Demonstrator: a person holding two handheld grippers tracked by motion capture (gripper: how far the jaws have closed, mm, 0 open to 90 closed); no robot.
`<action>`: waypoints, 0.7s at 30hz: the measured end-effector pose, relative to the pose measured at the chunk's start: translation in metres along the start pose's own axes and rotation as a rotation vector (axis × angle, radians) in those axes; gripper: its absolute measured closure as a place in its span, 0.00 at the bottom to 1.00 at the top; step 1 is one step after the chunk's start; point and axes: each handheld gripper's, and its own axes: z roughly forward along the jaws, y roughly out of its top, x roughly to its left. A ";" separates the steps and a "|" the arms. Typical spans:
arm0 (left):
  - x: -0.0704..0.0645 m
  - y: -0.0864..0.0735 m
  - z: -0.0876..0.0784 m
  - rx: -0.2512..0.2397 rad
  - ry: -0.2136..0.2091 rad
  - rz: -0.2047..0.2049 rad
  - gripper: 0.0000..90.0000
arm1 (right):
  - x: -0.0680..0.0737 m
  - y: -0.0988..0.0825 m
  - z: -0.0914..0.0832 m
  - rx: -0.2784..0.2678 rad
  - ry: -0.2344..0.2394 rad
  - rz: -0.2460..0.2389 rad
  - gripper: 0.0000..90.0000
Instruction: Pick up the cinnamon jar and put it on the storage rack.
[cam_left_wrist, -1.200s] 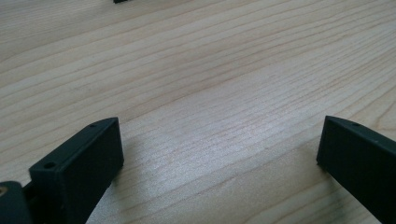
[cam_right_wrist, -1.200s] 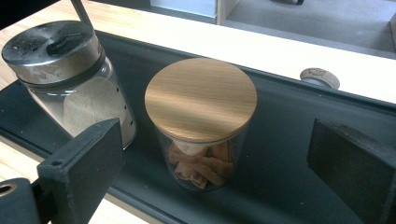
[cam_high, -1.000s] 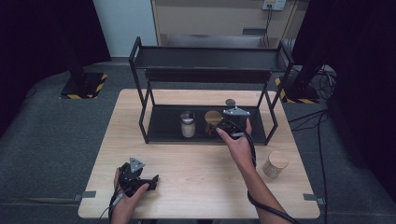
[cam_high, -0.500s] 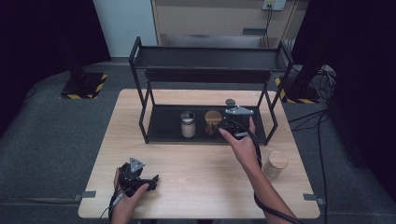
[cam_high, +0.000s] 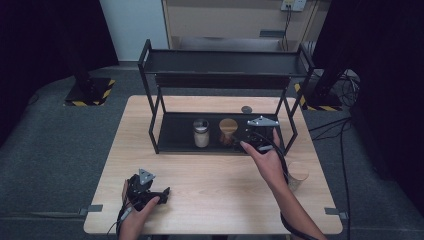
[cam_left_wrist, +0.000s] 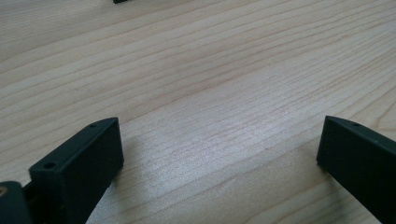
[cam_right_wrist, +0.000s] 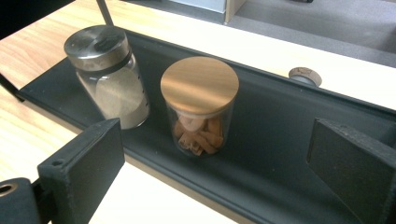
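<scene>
A glass jar with a wooden lid, holding brown sticks, stands on the bottom tray of a black rack. To its left stands a shaker with a metal cap and pale powder. My right gripper is open just in front of the tray, and the jar stands beyond its jaws, untouched. From above, that gripper hovers to the right of the jar and shaker. My left gripper rests low near the table's front left. Its jaws stand open over bare wood.
A second wooden-lidded jar stands on the table at the right, beside the person's forearm. A small round cap lies behind the rack. The rack's upper shelf hangs over the tray, and its legs flank the tray ends.
My right gripper has drawn back a little from the tray, rising and shifting right. The jars stay where they were, and the left gripper has not moved.
</scene>
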 end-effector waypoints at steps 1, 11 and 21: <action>0.000 0.000 0.000 0.000 0.000 0.000 0.00 | 0.000 -0.001 -0.002 0.001 0.001 -0.002 0.04; 0.000 0.000 0.000 0.000 0.000 0.000 0.00 | -0.004 -0.007 -0.022 -0.001 0.013 0.000 0.04; 0.000 0.000 0.000 0.000 0.000 0.000 0.00 | -0.009 -0.009 -0.035 0.013 0.023 -0.001 0.05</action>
